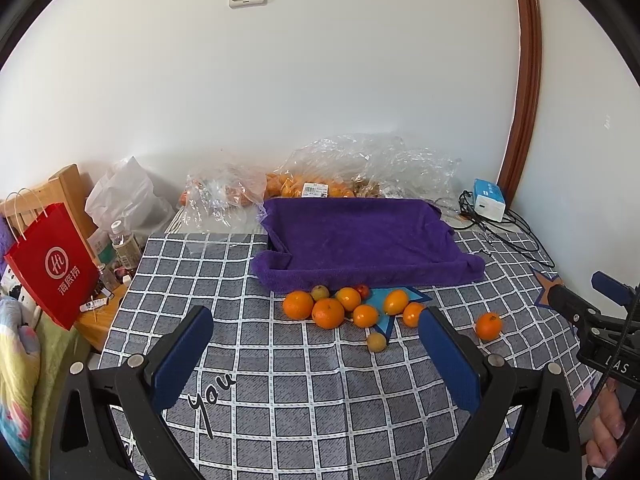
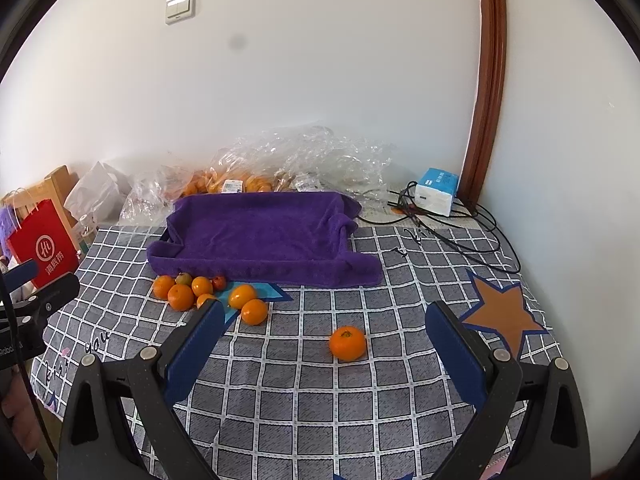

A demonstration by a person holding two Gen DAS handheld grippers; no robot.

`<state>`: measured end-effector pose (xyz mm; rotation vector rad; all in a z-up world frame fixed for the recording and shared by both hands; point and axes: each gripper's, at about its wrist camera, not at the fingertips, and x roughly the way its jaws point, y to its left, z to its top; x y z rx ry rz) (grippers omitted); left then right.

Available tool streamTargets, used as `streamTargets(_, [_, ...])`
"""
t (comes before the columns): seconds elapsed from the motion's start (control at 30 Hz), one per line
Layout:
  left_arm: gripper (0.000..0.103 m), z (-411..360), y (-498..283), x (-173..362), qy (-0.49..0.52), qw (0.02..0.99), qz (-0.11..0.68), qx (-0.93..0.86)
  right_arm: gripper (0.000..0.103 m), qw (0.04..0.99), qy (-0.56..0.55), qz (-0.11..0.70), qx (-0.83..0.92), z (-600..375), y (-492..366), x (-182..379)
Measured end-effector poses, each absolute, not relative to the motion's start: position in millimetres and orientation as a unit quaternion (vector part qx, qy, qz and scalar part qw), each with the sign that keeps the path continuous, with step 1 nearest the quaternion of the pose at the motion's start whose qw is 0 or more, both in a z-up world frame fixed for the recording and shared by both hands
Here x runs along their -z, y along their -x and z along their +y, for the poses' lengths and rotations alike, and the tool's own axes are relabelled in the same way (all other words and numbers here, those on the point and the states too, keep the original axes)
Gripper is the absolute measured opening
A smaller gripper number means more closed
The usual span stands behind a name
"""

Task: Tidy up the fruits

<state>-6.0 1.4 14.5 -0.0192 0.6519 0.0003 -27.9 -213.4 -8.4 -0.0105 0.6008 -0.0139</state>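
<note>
A cluster of oranges (image 1: 328,312) (image 2: 181,297) and smaller yellowish and red fruits lies on the checked cloth just in front of a tray lined with a purple towel (image 1: 368,240) (image 2: 260,232). One orange (image 1: 488,325) (image 2: 347,343) sits alone to the right. A small pale fruit (image 1: 376,342) lies in front of the cluster. My left gripper (image 1: 314,330) is open, held short of the cluster with nothing between its fingers. My right gripper (image 2: 324,328) is open too, with the lone orange just ahead between its fingertips, untouched.
Clear plastic bags with more oranges (image 1: 312,184) (image 2: 240,178) lie behind the tray against the wall. A blue-white box (image 1: 489,199) (image 2: 436,191) and black cables (image 2: 460,236) sit at back right. A red paper bag (image 1: 52,264) stands off the left edge.
</note>
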Motion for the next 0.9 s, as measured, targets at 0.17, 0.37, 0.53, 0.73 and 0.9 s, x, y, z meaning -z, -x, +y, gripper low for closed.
streamTargets(0.17, [0.103, 1.3, -0.7, -11.1, 0.008, 0.947, 0.320, 0.004, 0.100, 0.953, 0.007, 0.302, 0.006, -214.3, 22.4, 13.9])
streamTargets(0.37, [0.103, 4.8, -12.7, 2.2, 0.017, 0.946, 0.325, 0.006, 0.100, 0.948, 0.001, 0.316, 0.026, -220.2, 8.0, 29.1])
streamTargets(0.53, [0.103, 9.2, -27.0, 19.0, 0.018, 0.941, 0.337, 0.002, 0.100, 0.942, -0.010, 0.333, 0.040, -229.8, -9.7, 46.7])
streamTargets(0.73, [0.103, 20.3, -47.8, 44.1, 0.034, 0.935, 0.352, 0.004, 0.100, 0.939, 0.011, 0.341, 0.052, -237.3, -31.9, 76.1])
streamTargets(0.9, [0.098, 30.4, -66.6, 67.6, 0.043, 0.925, 0.378, 0.006, 0.095, 0.926, -0.001, 0.376, 0.043, -251.6, -54.4, 108.8])
